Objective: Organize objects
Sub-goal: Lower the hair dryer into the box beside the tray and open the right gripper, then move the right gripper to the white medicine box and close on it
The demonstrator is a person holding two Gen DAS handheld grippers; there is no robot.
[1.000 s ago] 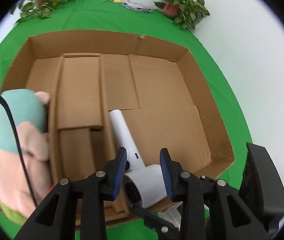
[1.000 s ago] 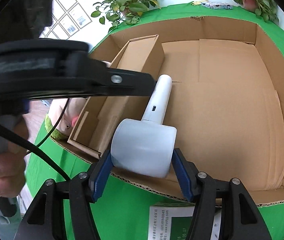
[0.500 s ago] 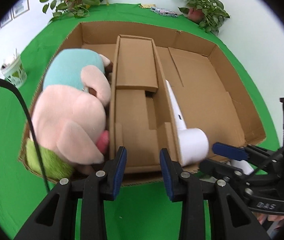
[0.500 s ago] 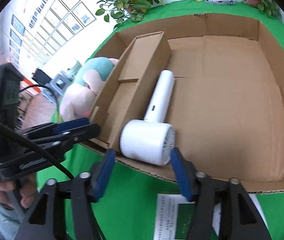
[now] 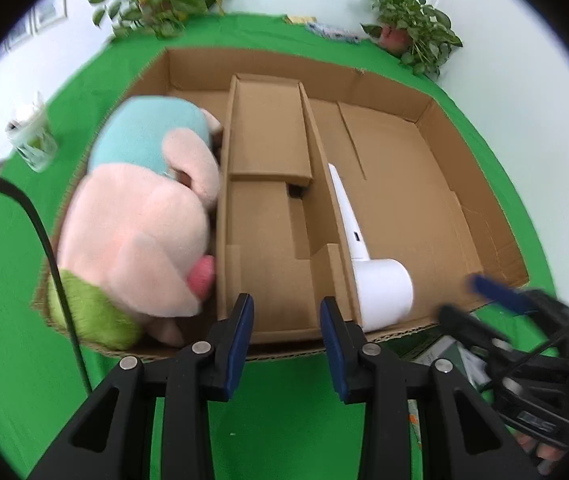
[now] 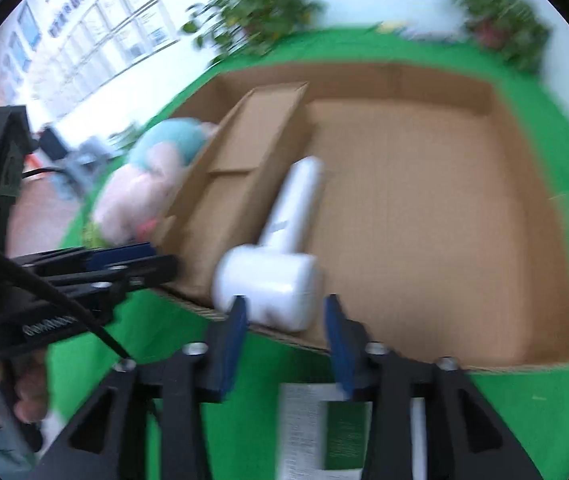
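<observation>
- On the far left, I am seeing a plush toy [image 5: 136, 224], soft and fuzzy in pink, teal and green, lying in the left compartment of the cardboard box [image 5: 480, 216], well left of my left gripper [image 5: 286, 332].
- My left gripper is hovering over the green surface [image 5: 284, 420] at the box's near wall, its jaws released and grasping nothing, facing the folded cardboard insert [image 5: 268, 216].
- Right of those jaws, the white hair dryer [image 5: 380, 292] is lying in the big right compartment, smooth plastic, cylindrical head near me, handle pointing away along the insert.
- My right gripper [image 6: 286, 332] is sitting at the near wall, jaws released; the hair dryer [image 6: 272, 280] head is lying just beyond and between them, and I cannot tell whether they touch.
- The right view is motion-blurred; a printed leaflet [image 6: 316, 432] below the jaws is unreadable and partly hidden.
</observation>
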